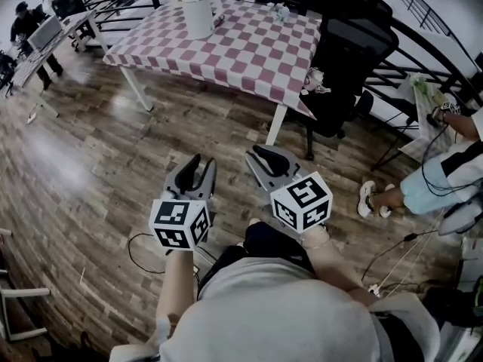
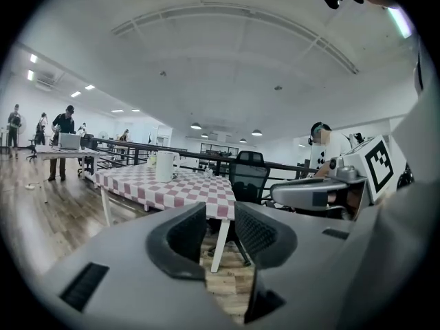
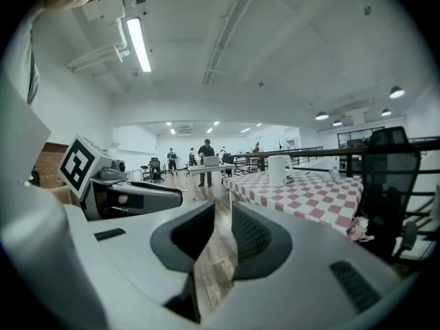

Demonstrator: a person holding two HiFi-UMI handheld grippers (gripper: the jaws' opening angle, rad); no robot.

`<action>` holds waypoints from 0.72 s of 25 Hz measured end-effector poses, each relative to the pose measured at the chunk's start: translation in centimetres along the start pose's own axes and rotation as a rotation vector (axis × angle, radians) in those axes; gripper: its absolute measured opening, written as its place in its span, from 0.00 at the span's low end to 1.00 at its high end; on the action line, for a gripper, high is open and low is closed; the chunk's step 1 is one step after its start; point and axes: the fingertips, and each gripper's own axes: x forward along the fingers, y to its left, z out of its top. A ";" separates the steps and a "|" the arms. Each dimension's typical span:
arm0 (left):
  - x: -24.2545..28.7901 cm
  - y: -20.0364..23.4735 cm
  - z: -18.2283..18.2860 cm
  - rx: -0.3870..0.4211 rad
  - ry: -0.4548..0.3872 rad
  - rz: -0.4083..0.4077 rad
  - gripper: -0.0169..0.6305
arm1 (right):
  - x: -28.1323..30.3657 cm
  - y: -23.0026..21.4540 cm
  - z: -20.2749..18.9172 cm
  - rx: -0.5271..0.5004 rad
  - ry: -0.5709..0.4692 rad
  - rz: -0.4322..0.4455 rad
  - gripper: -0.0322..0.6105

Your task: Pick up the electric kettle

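Note:
A white electric kettle [image 1: 198,15] stands on the far side of a table with a red-and-white checked cloth [image 1: 249,55], across a stretch of wooden floor from me. It also shows small in the left gripper view, kettle [image 2: 165,166], and in the right gripper view, kettle [image 3: 277,170]. My left gripper [image 1: 195,172] and right gripper [image 1: 266,157] are held side by side in front of my body, both pointing toward the table. The left gripper [image 2: 220,229] has a small gap between its jaws with nothing in it. The right gripper [image 3: 221,232] is likewise slightly open and empty.
A black office chair [image 1: 343,66] stands at the table's right end. A seated person's legs [image 1: 423,187] and cables lie on the floor at the right. People stand by a desk [image 1: 34,32] at the far left. A black railing [image 1: 423,44] runs behind the table.

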 end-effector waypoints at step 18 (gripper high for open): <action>10.1 9.1 2.6 -0.058 -0.004 0.060 0.30 | 12.6 -7.7 2.8 0.011 -0.009 0.037 0.37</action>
